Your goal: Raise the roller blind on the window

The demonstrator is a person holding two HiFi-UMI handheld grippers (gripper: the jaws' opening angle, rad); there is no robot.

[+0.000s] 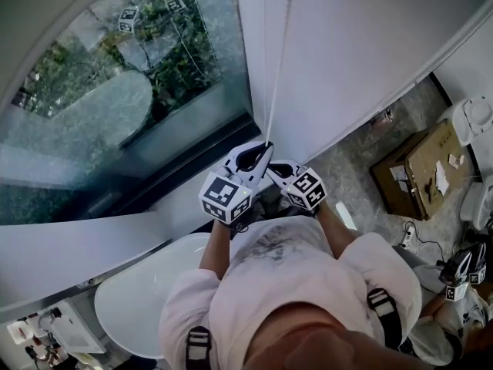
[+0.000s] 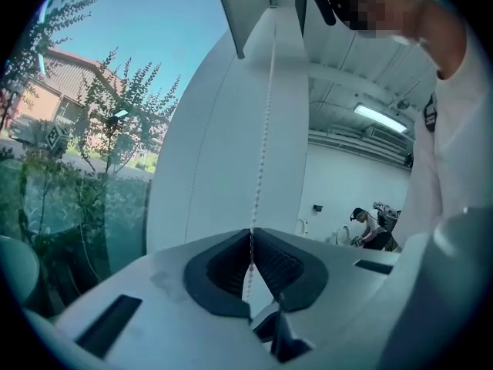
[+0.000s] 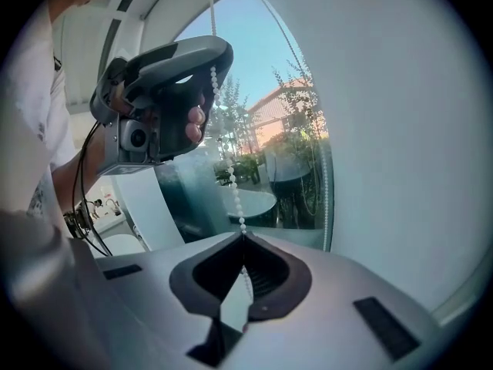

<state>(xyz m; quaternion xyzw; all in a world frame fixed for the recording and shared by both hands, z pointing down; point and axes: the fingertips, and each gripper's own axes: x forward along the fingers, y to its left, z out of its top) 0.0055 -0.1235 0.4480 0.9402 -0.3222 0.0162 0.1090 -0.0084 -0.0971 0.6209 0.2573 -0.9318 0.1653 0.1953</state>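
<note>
Low on the white beaded pull chain (image 1: 280, 60), just right of the big window glass (image 1: 115, 99), clamps both tools onto one strand: the left gripper (image 1: 266, 146) closed on the beads above, the right gripper (image 1: 271, 172) closed on them directly below, nearly touching. Cannot place the white roller blind itself with certainty; probably rolled up beyond the chain's top, judging by the bare glass to the chain's left. Risks beads skidding through the pads on a hard tug, since only the very tips pinch the strand. Risks lowering instead of raising if this is the wrong side of the loop. Risks a jam from hauling sideways off the chain's line, or from pulling with both clamped and none freed to reach up. Shows, from the right gripper view alone, a second beaded strand (image 3: 330, 168) well right of the held chain, plus the bare fingers (image 3: 194, 122) around the left handle. Shows, from the head view alone, a brown cardboard box (image 1: 420, 168) far right of the chain on the floor.
</note>
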